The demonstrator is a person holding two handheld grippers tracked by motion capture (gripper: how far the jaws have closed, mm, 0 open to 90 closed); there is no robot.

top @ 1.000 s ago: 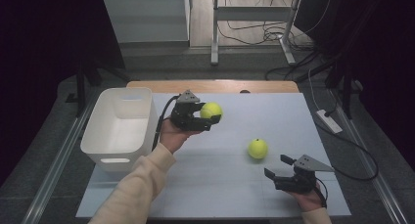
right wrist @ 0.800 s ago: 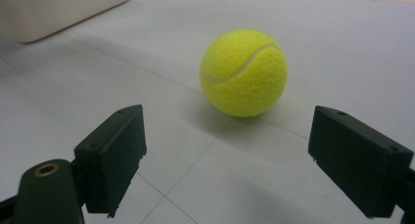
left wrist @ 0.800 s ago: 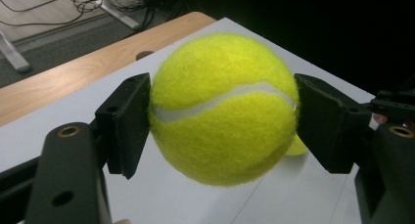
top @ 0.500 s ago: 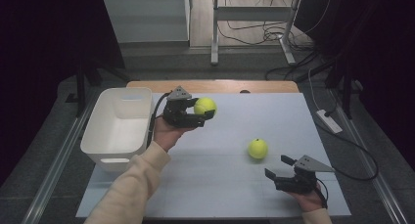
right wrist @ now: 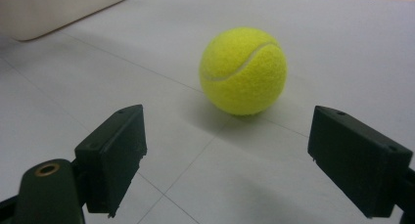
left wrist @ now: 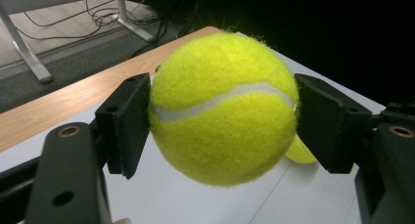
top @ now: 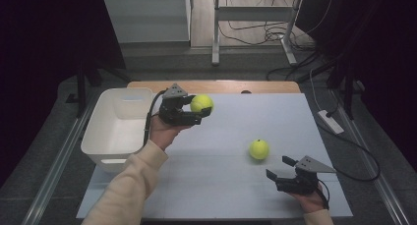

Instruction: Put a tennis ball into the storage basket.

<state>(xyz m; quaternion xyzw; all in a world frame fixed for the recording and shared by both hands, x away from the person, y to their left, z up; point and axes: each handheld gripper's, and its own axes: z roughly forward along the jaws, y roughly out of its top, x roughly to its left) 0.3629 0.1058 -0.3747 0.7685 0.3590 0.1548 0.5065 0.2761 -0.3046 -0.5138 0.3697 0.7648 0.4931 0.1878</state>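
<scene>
High view: left gripper point(top: 199, 109) clamps a tennis ball point(top: 201, 103) above the table point(top: 206, 195); right gripper point(top: 280, 168) gapes wide, empty, near second tennis ball point(top: 258, 149).

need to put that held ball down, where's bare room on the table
Free: the white bin, and the mat's far right corner beyond the loose ball. Crowded: around that ball, before the right gripper.
</scene>
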